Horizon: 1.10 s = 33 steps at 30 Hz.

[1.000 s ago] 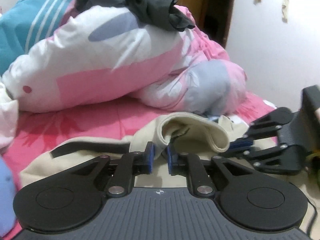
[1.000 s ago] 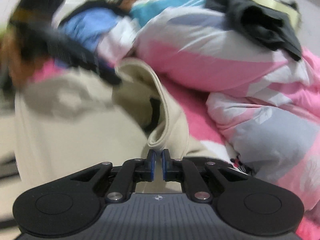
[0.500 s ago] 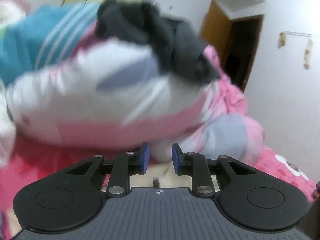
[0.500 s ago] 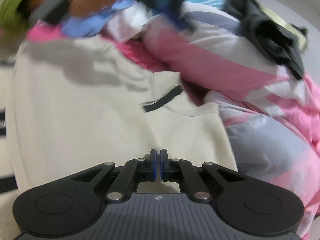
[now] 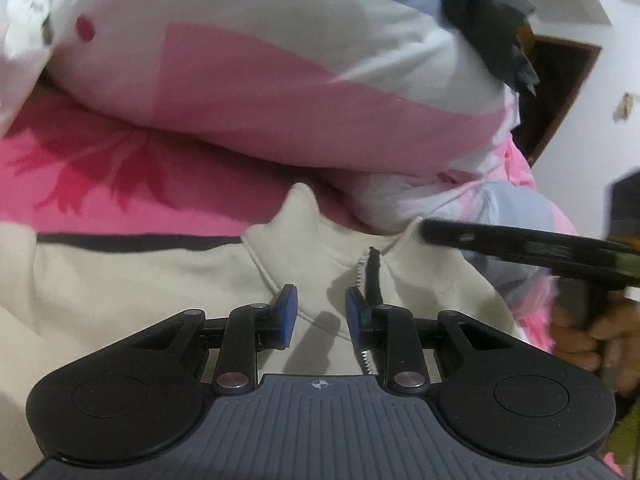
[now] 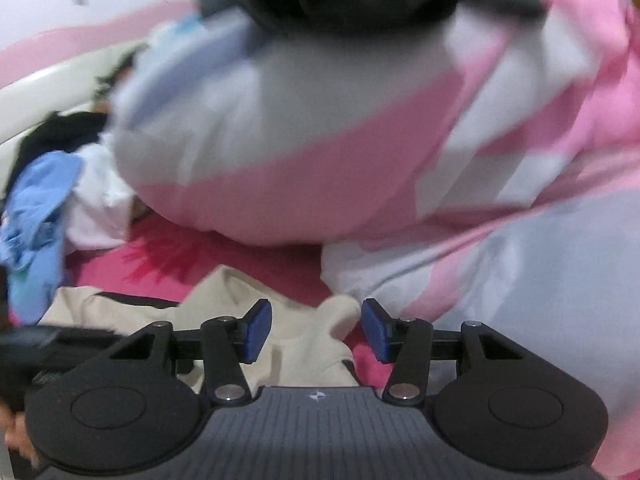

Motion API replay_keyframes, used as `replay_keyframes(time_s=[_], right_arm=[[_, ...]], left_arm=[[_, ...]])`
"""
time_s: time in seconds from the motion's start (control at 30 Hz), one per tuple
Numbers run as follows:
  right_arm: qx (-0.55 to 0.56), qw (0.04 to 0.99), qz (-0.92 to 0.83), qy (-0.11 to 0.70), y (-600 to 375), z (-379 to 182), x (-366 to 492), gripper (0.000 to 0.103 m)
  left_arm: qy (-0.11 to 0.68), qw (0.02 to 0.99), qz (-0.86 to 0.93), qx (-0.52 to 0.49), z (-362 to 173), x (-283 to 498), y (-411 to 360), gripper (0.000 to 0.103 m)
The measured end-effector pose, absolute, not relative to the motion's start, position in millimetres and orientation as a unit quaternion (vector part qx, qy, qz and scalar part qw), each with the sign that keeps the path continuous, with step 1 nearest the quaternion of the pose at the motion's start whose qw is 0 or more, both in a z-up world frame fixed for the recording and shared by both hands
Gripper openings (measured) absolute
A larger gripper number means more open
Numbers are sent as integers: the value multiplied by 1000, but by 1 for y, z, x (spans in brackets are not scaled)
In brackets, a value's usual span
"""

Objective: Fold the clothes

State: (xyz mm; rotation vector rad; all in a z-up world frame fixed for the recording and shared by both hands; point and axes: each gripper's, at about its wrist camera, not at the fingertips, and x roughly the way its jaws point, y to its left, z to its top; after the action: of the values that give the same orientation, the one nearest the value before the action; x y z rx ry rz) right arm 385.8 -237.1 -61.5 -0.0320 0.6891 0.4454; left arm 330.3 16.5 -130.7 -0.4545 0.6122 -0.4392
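A cream sweatshirt (image 5: 120,280) with a short zip (image 5: 370,276) at its collar lies flat on the pink bedsheet (image 5: 80,168). My left gripper (image 5: 320,314) hovers just over the collar, its blue pads a little apart with nothing pinched. My right gripper (image 6: 316,330) is over the collar's far corner (image 6: 336,316); its jaws are opening, and the cloth tip lies loose between the pads. In the left wrist view the right gripper (image 5: 432,232) reaches in blurred from the right, with a hand (image 5: 592,336) holding it.
A big pink, white and grey duvet heap (image 5: 260,80) rises right behind the collar, with a dark grey garment (image 5: 492,12) on top. A light blue garment (image 6: 36,208) and white cloth (image 6: 100,200) lie at the left. A dark doorway (image 5: 556,88) stands at the right.
The raised fold of cream cloth that both grippers held now lies flat. The right jaws went from shut to wide apart, the left widened a little, and both views swung close to the collar.
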Motion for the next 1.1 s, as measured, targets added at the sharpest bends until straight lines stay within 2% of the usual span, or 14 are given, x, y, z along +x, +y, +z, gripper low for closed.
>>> replay_keyframes(time_s=[0.07,0.1,0.13,0.23,0.5,0.7,0.87,1.0,1.1], right_arm=[[2,907,195,374,-233,-73,405,44],[13,902,186,389,-232,-79,411,31],[24,900,183,395,-233,-82,412,23],[32,904,201,375,-234,-79,400,15],[-72,901,333,269,-229,-44,299,13],[-279,851,386,222,-194,-61,223,13],[-454,785,384,172,-168,-91,177,12],[-492,787,347,137,-168,-94,171,12],[-542,780,300,89,-172,-98,172,12]], left_arm=[[295,901,-216,-233,-133,331,20,26],[293,900,-218,-239,-134,331,22,26],[290,899,-220,-245,-134,330,23,26],[263,895,-235,-274,-131,324,33,26],[148,891,-257,-345,-108,301,73,33],[124,889,-259,-357,-103,295,79,34],[151,898,-260,-322,-103,299,70,37],[201,899,-285,-264,-106,305,51,36],[192,900,-301,-249,-104,301,47,37]])
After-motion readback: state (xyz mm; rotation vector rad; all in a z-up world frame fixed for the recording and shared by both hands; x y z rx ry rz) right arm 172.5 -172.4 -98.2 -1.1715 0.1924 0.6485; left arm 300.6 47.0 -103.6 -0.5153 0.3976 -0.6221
